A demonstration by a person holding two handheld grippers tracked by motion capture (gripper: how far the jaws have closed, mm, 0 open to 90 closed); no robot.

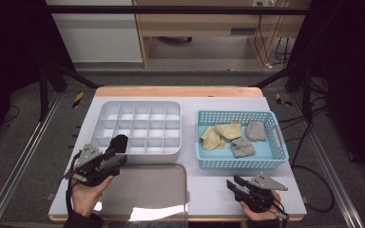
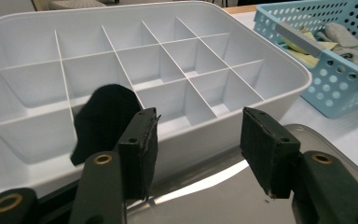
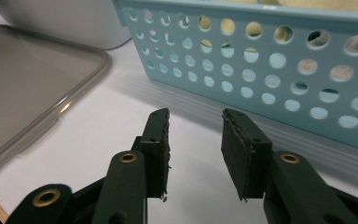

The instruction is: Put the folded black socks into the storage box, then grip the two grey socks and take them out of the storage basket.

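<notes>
Though the left tool (image 2: 196,144) stood spread and empty, the black sock (image 2: 103,122) slumped over a divider of the white organizer (image 2: 279,70) and might have spilled into two cells; the right tool (image 3: 196,149) waited parted.

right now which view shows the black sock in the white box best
The left gripper view: the black sock sits close up, slumped in a near compartment of the white box. The high view shows it small, and the right gripper view catches just a corner of the box.

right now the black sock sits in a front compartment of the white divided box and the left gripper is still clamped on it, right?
Not quite. The black sock does sit in a front compartment of the white divided box, but the left gripper is not clamped on it: the left gripper view shows its jaws spread apart with nothing between them, the sock lying beyond them.
</notes>
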